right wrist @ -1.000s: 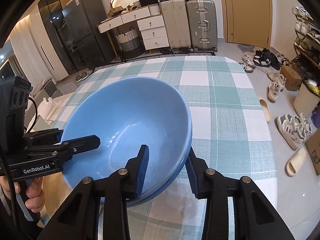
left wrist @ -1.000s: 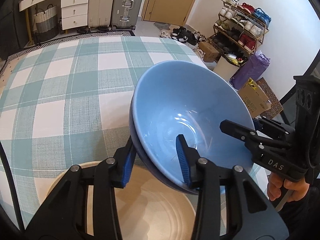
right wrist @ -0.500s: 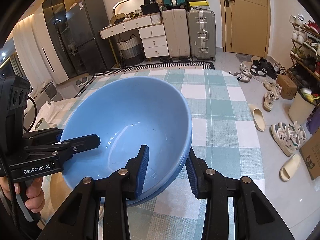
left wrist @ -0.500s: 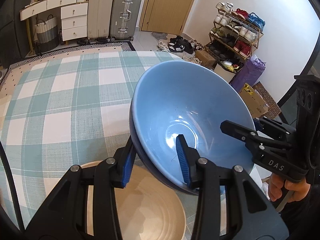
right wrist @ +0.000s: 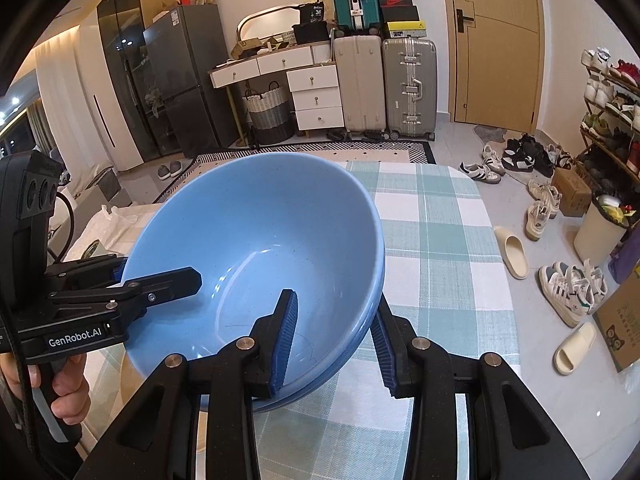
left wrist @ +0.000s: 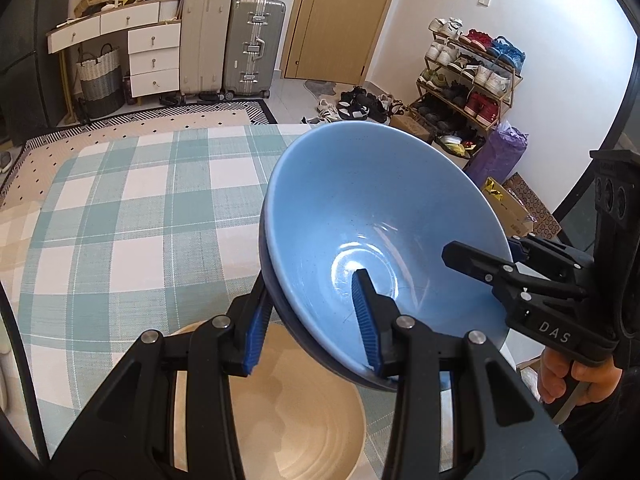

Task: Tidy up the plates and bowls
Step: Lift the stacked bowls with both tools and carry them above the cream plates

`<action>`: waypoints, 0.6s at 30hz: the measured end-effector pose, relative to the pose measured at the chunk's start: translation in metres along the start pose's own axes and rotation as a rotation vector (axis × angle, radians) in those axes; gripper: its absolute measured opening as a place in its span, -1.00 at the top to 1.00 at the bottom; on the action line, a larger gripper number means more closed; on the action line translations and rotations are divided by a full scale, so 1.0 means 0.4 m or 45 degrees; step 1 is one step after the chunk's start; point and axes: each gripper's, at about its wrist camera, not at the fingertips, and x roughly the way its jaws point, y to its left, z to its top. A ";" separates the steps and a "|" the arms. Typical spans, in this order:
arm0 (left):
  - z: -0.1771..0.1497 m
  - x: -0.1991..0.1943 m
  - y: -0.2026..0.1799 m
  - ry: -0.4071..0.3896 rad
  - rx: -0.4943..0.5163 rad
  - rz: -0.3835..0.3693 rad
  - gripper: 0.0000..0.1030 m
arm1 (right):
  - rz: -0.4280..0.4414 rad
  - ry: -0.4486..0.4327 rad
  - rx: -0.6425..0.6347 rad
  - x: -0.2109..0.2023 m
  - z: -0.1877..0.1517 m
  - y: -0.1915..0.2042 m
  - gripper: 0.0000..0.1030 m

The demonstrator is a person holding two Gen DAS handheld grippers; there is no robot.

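Observation:
Two nested blue bowls [left wrist: 360, 208] [right wrist: 256, 232] hang tilted above the checked tablecloth [left wrist: 140, 220]. The darker outer bowl [left wrist: 280, 312] shows only as a rim under the lighter one. My left gripper [left wrist: 310, 320] is shut on their near rim, one pad inside and one outside. On the opposite rim my right gripper [right wrist: 334, 340] is shut the same way. Each gripper shows in the other's view, the right gripper [left wrist: 480, 258] and the left gripper [right wrist: 160, 282]. Below the left gripper a beige ribbed bowl [left wrist: 288, 420] rests on the cloth.
The table's right edge [right wrist: 492, 240] drops to a floor strewn with shoes and slippers [right wrist: 512, 252]. A shoe rack [left wrist: 468, 80], suitcases [left wrist: 252, 48], a drawer unit [right wrist: 316, 96] and a cardboard box [left wrist: 508, 208] stand around the room. A person's hand [left wrist: 576, 376] holds each handle.
Both grippers have risen together with the blue bowls still clamped. The tablecloth and beige bowl now lie further below, and more of the room's far side shows.

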 end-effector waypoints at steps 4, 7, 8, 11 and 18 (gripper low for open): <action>-0.001 -0.039 -0.007 -0.017 0.008 0.008 0.30 | 0.001 -0.017 -0.014 -0.027 0.005 0.019 0.28; -0.004 -0.072 -0.012 -0.030 0.008 0.008 0.30 | 0.003 -0.029 -0.024 -0.045 0.009 0.033 0.28; -0.007 -0.084 -0.012 -0.032 0.009 0.009 0.30 | 0.002 -0.033 -0.028 -0.052 0.012 0.039 0.28; -0.010 -0.111 -0.016 -0.038 0.007 0.017 0.30 | 0.004 -0.045 -0.038 -0.072 0.012 0.059 0.28; -0.028 -0.183 -0.004 -0.060 -0.005 0.037 0.30 | 0.020 -0.061 -0.065 -0.101 0.013 0.104 0.28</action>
